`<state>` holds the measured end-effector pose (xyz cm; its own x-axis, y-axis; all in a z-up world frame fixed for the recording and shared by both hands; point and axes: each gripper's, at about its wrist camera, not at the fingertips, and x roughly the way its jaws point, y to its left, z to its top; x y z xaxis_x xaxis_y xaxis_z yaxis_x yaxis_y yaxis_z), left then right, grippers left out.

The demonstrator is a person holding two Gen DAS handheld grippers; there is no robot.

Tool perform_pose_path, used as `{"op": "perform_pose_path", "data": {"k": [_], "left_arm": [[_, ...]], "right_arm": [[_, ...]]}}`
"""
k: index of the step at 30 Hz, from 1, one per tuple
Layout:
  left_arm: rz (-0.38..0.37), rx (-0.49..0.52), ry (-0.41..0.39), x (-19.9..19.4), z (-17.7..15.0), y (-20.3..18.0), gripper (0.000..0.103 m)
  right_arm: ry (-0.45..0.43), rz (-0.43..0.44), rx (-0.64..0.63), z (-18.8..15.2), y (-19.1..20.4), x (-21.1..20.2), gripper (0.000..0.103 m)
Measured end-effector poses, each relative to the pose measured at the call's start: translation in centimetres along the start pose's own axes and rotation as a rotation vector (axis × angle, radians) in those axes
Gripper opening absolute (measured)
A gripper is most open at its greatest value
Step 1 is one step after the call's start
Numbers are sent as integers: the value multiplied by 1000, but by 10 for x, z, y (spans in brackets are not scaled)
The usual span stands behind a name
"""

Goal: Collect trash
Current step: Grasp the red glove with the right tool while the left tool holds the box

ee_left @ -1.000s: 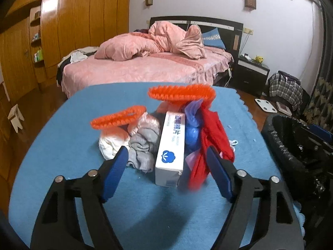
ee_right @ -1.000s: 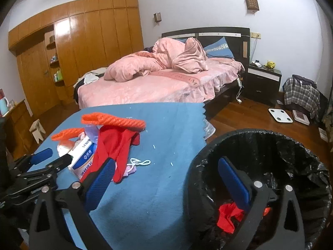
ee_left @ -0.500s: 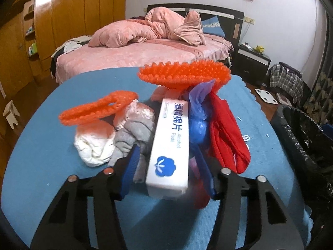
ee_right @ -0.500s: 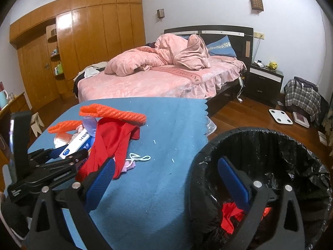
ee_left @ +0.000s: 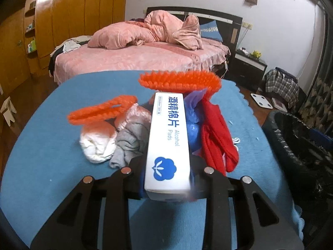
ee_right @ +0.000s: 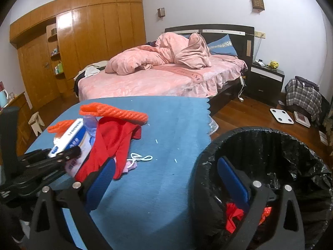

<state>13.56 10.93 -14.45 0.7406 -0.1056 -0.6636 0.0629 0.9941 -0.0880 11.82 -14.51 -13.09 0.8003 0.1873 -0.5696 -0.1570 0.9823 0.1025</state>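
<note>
blue table (ee_left: 52, 145); left gripper (ee_left: 167, 175) grips box (ee_left: 168, 137)

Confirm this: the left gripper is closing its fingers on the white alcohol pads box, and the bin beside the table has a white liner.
Not quite. The liner of the bin is black, as the right wrist view shows. The rest holds: the left gripper has been closing its fingers on the white alcohol pads box, which sits between them.

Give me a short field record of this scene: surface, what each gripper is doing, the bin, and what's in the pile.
surface: blue cloth-covered table
left gripper: jaws just closing around the white cardboard alcohol-pads box
right gripper: open, empty, over the rim of the black-lined trash bin
bin contents: red scraps
pile: orange bristly brushes, red cloth, grey sock
</note>
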Motion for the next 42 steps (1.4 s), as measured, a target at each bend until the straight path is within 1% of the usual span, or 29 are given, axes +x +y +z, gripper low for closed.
{"op": "perform_pose_path", "data": {"k": [3,5,7,9,13,18,25,27,30,31,32,34,37,42], "left_arm": [[6,11,-22,-14,-2,1,29],[15,1,-32,-22,-4,5,29],[43,-14,-38,-29,-5,11,29],[70,-22,-40,-30,-5,17,29],[97,-39,-42,-31,-2,29,29],[103,-49,-44,-30,1,38,29],[105,-57,-35,-26,1,45,29],[106,-60,-31,-24,-2,47,29],[107,-63,-27,-23,-4,47,29],[107,-62,-28,-23,-4,47,29],[106,-62,-28,-23,-5,47,29],[106,-64,-27,-23,-5,47,29],[104,-65,-32,-23,-5,47,29],[87,-63,-53,-32,-3,41,29]], "right_arm": [[0,13,-3,2,6,5,96],[1,22,-5,3,11,8,95],[5,31,-10,4,17,13,93],[12,42,-13,4,23,19,91],[32,69,-23,5,38,36,85],[64,93,-35,4,57,54,82],[96,94,-61,1,74,72,78],[111,94,-62,0,75,78,74],[135,109,-65,-2,78,85,58],[147,130,-66,-3,78,86,47],[154,145,-66,-3,79,86,35],[169,191,-71,-3,81,85,20],[149,220,-77,0,83,75,11],[101,266,-72,9,78,48,10]]}}
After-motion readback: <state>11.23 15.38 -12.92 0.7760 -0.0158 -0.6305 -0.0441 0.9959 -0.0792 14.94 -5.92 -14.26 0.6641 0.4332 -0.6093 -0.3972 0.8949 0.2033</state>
